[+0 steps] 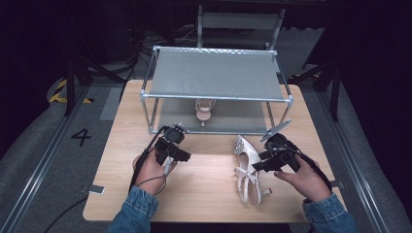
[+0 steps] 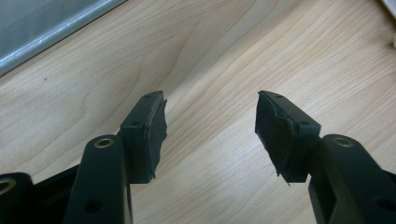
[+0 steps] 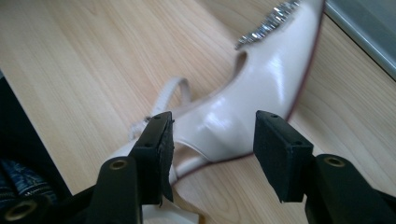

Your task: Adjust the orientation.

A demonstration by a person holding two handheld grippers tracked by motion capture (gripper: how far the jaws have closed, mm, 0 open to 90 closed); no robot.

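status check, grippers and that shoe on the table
Left gripper open over bare table. Right gripper open, jaws straddling the shoe. Nothing in the way.

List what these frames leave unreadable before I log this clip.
- Shoe on the rack's lower shelf, high view: its far end is hidden by the top shelf.
- Pale shoe on the table, right gripper view: toe tip cut by the top edge, heel cut by the bottom edge; contact with the right gripper unclear.
- Rack, left gripper view: a corner, cut by the edge.
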